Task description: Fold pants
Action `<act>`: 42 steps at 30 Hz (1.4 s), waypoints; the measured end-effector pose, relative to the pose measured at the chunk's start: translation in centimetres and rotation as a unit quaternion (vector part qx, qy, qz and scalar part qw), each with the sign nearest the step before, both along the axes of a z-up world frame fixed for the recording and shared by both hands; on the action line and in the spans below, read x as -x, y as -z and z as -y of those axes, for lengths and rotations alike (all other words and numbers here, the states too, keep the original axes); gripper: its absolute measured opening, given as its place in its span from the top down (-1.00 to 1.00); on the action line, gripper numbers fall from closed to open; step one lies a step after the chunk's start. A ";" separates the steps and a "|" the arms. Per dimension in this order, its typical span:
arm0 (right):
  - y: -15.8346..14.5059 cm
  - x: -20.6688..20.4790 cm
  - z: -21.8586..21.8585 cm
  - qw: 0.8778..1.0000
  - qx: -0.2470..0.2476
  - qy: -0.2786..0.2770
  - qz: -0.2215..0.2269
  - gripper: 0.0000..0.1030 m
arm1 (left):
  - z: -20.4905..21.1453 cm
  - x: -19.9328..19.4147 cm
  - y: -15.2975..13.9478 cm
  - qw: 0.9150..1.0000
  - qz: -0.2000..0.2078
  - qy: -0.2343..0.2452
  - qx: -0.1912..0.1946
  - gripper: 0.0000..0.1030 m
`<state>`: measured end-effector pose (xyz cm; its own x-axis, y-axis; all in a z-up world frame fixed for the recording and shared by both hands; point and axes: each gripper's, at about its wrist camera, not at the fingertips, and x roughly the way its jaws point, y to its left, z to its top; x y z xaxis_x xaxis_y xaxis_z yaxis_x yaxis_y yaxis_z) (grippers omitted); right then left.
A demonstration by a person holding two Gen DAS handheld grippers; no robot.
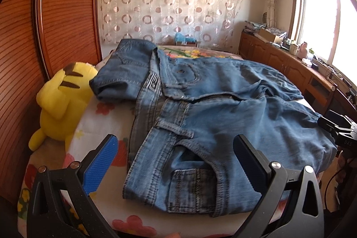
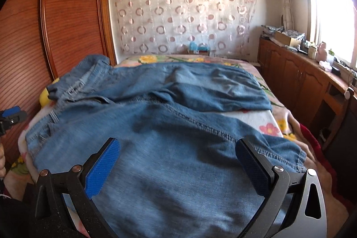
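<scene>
Blue denim pants [image 1: 212, 117] lie spread across a bed, waistband and pocket toward the left wrist camera, legs running to the right. My left gripper [image 1: 176, 162] hovers open over the waistband corner, blue pads wide apart with nothing between them. In the right wrist view the pants [image 2: 178, 122] stretch leftward, with one leg end bunched at the far side. Over the near leg my right gripper [image 2: 178, 162] is open and holds no cloth. The right gripper's black body [image 1: 341, 131] shows at the right edge of the left view, and the left gripper's blue tip [image 2: 12, 114] at the left edge of the right view.
A yellow plush toy [image 1: 60, 104] sits at the bed's left side against a wooden wardrobe [image 1: 44, 37]. The floral bedspread [image 1: 104, 108] shows around the pants. Wooden cabinets [image 2: 296, 79] with clutter line the right wall under a bright window. A patterned curtain [image 2: 183, 12] hangs at the back.
</scene>
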<state>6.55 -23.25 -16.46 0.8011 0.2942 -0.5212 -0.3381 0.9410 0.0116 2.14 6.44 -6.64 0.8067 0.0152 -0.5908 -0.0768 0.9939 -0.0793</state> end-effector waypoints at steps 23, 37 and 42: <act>-1.3 1.9 0.8 0.997 0.040 0.006 -0.066 -1.00 | -5.5 2.3 5.5 0.996 -0.069 -0.003 0.061 -0.25; -2.9 5.4 1.0 0.997 0.045 -0.005 -0.060 -1.00 | -4.7 2.8 5.7 0.996 -0.066 0.019 0.064 0.42; -1.8 5.1 1.6 0.997 0.043 -0.006 -0.058 -1.00 | -3.9 3.2 4.2 0.997 -0.047 0.031 0.057 0.69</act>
